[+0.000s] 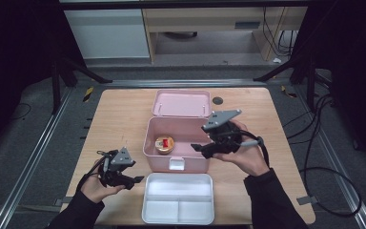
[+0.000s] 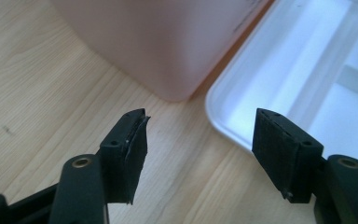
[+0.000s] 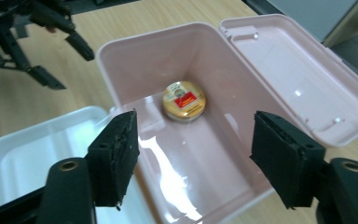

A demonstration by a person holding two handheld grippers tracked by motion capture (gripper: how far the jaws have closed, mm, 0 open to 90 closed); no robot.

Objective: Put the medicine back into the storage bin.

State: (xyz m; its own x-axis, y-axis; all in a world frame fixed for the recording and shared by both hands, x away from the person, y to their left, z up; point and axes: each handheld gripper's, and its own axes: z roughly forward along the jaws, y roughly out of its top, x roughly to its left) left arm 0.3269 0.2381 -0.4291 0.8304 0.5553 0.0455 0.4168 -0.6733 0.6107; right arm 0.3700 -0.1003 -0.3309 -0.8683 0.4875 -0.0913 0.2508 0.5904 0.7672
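A pink box point(image 1: 153, 155) stands open in the middle of the table, its lid point(image 1: 181, 103) laid back behind it. Inside, at the left end, lies a small round gold tin with a red label point(image 1: 164, 144) point(image 3: 184, 101). My right gripper point(image 1: 201, 147) hovers over the box's right end, jaws open and nothing between them; in the right gripper view point(image 3: 193, 154) they frame the box's inside point(image 3: 205, 154). My left gripper point(image 1: 138, 182) is low at the front left, open and empty, pointing at the gap between the box point(image 2: 163, 42) and a white tray point(image 2: 279, 70).
The white divided tray point(image 1: 178, 220) lies at the table's front edge, just before the box. A dark round disc point(image 1: 218, 100) sits on the wood at the back right of the lid. Bare wood lies left and right of the box.
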